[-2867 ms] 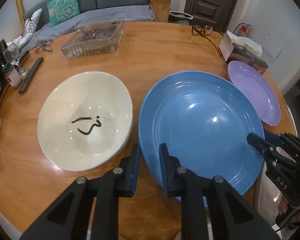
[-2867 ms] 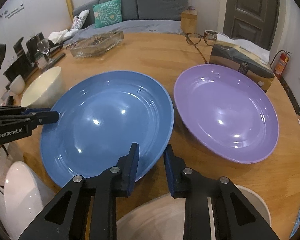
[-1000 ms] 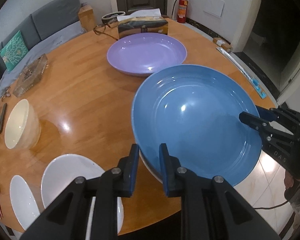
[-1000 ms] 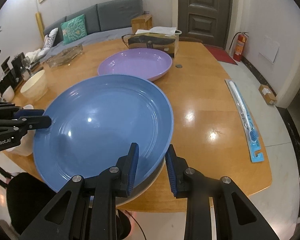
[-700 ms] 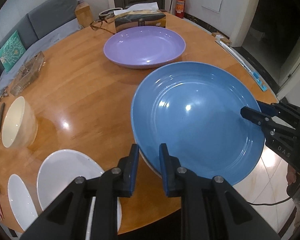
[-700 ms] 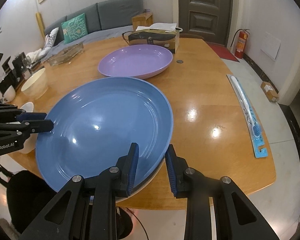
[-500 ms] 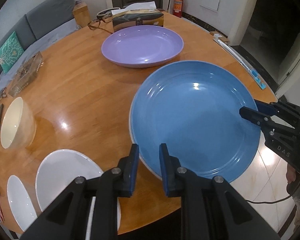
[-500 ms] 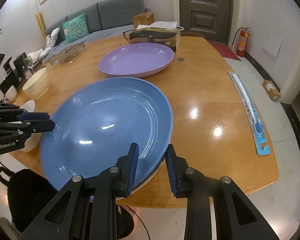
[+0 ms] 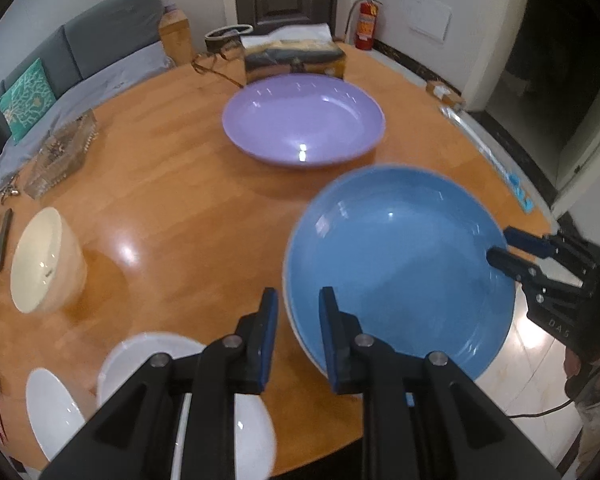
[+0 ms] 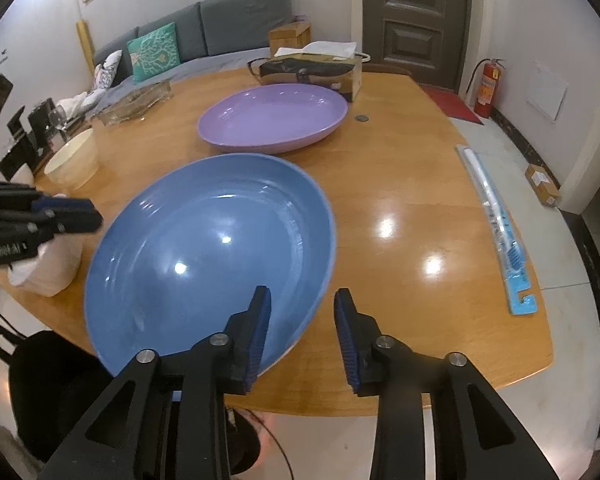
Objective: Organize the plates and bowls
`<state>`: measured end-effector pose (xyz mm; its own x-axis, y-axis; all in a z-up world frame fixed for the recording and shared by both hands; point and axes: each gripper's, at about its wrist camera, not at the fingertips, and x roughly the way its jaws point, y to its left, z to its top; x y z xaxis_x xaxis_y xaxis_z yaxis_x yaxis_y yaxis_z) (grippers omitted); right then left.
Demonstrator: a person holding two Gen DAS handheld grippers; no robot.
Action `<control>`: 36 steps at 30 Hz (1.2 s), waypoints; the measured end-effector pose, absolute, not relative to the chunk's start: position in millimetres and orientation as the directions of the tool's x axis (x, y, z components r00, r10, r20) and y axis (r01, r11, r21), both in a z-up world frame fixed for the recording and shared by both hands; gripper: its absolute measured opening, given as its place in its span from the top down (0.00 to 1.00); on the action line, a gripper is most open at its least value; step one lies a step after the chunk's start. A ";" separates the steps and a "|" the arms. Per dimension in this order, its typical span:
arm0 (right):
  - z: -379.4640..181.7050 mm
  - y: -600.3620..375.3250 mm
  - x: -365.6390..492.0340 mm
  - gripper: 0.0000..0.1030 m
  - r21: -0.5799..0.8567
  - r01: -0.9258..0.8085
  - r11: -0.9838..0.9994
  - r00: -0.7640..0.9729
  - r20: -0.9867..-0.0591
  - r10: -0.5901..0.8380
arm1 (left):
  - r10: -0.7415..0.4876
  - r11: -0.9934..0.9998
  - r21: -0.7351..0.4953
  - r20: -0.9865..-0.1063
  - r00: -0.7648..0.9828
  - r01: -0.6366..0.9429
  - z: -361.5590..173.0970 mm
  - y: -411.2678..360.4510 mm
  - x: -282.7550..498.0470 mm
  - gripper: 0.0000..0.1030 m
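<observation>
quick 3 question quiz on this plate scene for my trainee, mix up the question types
1. True or false: the purple plate touches the blue plate.
2. The right tool is: A) shut on the blue plate; B) open, at the blue plate's rim; C) shut on a spoon.
3. Fill in: just behind the purple plate stands a ____.

Key: 1 false, bare table shows between them. 2 B. 3 tissue box.

Left tool point(image 9: 298, 332) open around blue plate point(image 9: 400, 264) rim; purple plate point(image 9: 303, 118) beyond.
</observation>
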<state>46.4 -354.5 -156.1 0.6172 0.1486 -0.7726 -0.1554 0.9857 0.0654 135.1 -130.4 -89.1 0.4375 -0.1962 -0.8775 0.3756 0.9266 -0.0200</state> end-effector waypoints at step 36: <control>-177.8 -361.7 281.5 0.52 0.131 -0.206 0.970 0.571 -0.789 0.228 | -0.141 0.990 -0.123 -0.910 0.390 0.071 -132.5 -138.6 347.5 0.83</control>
